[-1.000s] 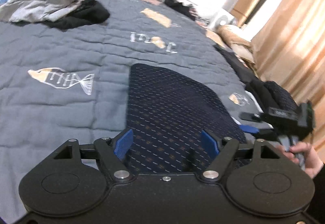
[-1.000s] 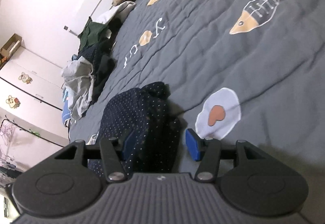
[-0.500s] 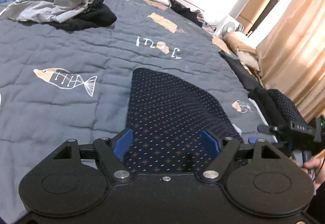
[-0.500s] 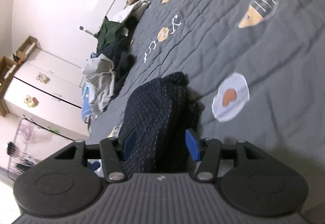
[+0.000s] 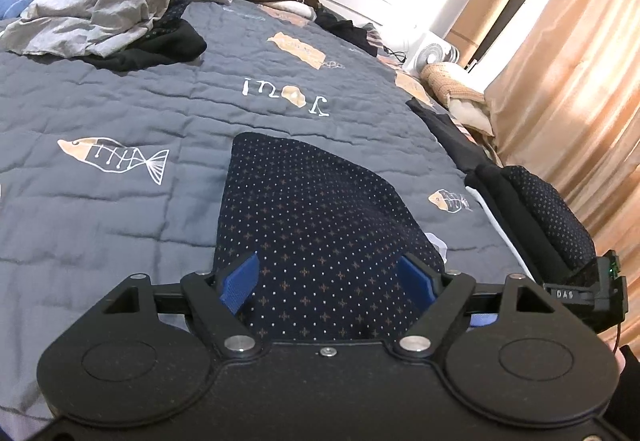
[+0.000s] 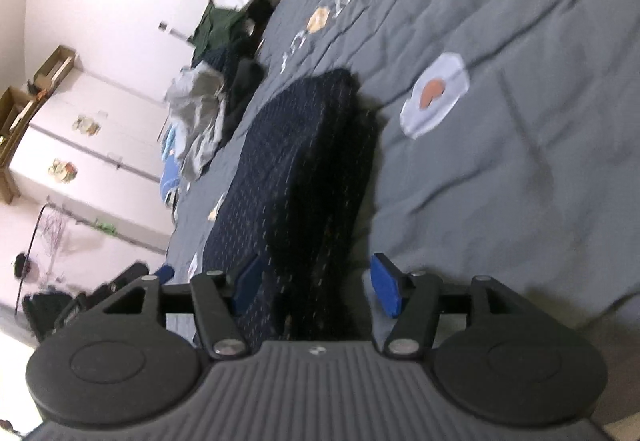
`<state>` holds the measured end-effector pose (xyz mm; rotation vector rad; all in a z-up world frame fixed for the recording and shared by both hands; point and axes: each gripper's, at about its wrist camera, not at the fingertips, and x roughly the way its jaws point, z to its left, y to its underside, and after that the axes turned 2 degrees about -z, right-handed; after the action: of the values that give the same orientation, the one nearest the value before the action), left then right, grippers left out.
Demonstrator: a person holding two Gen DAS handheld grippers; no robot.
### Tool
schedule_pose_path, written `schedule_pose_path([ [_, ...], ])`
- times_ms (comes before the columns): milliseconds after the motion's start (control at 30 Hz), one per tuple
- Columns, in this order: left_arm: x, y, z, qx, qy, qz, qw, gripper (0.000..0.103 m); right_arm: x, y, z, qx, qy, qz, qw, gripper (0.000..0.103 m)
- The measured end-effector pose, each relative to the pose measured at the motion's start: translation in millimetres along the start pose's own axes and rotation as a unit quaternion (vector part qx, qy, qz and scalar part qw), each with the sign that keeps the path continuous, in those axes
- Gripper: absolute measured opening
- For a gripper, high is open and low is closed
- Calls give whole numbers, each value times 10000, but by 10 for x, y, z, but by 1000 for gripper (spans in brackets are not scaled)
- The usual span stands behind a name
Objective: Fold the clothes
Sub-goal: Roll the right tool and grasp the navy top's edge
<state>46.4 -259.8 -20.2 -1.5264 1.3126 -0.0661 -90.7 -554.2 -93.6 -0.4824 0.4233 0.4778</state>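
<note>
Our left gripper (image 5: 330,283) stands wide open low in the left wrist view, its blue pads (image 5: 239,283) apart over the near edge of the dark dotted garment (image 5: 320,209); we cannot see either pad pressing on the cloth, so we judge it holds nothing. Our right gripper (image 6: 316,287) sits at the bottom of the right wrist view, and its jaws have just been opening. The garment's near end (image 6: 296,193) lies between them, but the right-hand pad stands clear of the cloth, so we read this as a release, not a grip.

The garment lies in the middle of the grey quilt (image 5: 100,101), folded to a compact shape with a straight far edge; its near part bulges a little. We judge this piece nearly or fully folded, with perhaps a last smoothing or a move to a stack left.

At the right edge of the left view a stack of dark folded pieces (image 5: 536,213) sits at the bed's side, which we take as finished work. In the upper left a heap of grey, black and green clothes (image 5: 108,5) lies unfolded, so much of the task is left.
</note>
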Motion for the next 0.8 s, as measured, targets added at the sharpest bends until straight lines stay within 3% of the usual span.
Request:
schedule_pose_path([
  [133, -12, 2, -18, -5, 14, -38, 10000, 76, 74, 100, -17, 15, -279, 220, 9994, 65],
  [533, -12, -2, -28, 5, 51, -100, 9999, 77, 339, 169, -49, -99, -462, 340, 9983, 77],
  [800, 7, -10, -41, 76, 56, -69, 9999, 77, 471, 172, 2, -162, -744, 440, 9961, 80],
])
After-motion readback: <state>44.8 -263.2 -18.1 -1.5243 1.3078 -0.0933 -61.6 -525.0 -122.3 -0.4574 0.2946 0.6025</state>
